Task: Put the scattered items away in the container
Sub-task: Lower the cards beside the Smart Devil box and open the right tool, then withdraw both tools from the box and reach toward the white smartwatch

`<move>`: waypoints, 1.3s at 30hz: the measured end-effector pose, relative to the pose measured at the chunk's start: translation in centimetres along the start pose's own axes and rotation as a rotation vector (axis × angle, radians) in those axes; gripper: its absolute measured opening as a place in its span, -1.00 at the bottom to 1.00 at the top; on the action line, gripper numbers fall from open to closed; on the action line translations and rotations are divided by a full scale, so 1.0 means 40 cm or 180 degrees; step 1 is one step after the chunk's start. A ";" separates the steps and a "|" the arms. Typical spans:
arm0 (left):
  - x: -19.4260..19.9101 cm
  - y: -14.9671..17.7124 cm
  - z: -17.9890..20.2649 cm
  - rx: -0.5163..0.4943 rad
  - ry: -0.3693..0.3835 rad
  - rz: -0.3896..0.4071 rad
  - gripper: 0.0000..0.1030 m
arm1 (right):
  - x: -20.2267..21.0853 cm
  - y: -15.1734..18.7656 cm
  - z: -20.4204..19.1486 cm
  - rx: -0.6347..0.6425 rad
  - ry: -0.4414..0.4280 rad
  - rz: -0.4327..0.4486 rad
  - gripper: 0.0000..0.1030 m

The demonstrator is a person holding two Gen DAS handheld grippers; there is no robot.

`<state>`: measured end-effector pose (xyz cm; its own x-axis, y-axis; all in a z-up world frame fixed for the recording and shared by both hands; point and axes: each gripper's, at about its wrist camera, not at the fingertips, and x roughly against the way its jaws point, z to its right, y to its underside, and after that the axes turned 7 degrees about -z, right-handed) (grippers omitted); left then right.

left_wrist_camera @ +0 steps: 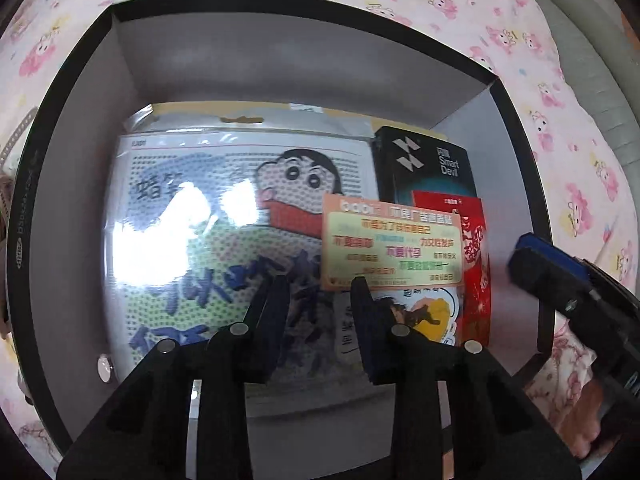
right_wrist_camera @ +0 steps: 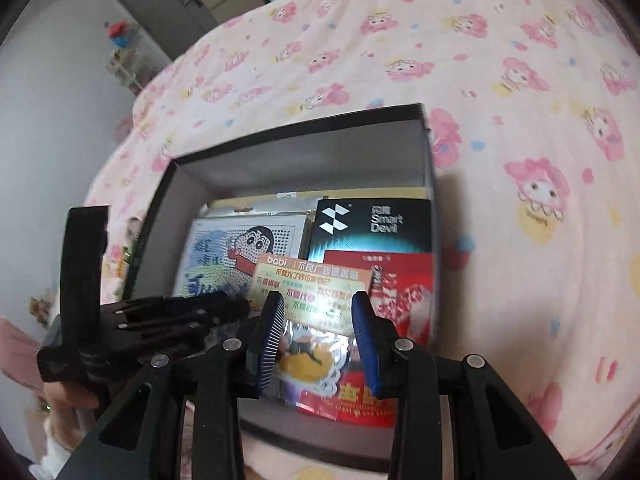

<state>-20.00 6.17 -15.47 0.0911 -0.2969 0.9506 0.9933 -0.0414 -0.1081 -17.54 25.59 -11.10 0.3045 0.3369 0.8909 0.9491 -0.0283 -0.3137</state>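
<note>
Over the dark box [right_wrist_camera: 428, 148] on the bed, both my pairs of fingers hang partly apart and empty. I judge I'm at the placing step: the orange sticker card [right_wrist_camera: 308, 280] lies inside, below my right fingers [right_wrist_camera: 318, 336]; my left fingers [left_wrist_camera: 320, 312] hover over the cartoon sheet [left_wrist_camera: 224, 216]. Next, I'd withdraw and look for leftovers.

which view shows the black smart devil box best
The right wrist view: the black box lies in the container with its logo and lettering sharp and whole. In the left wrist view the same box sits smaller, bent by the lens, its lower part covered by the red packet.
</note>
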 end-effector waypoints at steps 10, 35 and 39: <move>0.001 0.028 0.064 -0.0161 0.0585 -0.0040 -0.42 | 0.056 0.030 0.074 -0.0160 0.0168 0.0383 -0.39; 0.102 0.098 0.020 -0.0291 0.0366 0.0129 -0.45 | 0.015 0.062 0.029 -0.0077 0.0312 0.0230 -0.39; 0.186 0.151 0.010 -0.0236 0.0294 0.0363 -0.29 | 0.050 0.087 -0.002 -0.0078 0.0274 0.0387 -0.32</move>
<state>-13.31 4.10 -8.93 0.1927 -0.3901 0.9004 0.9685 -0.0717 -0.2383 -13.64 26.07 -10.39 0.4223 0.2475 0.8720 0.9061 -0.0875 -0.4139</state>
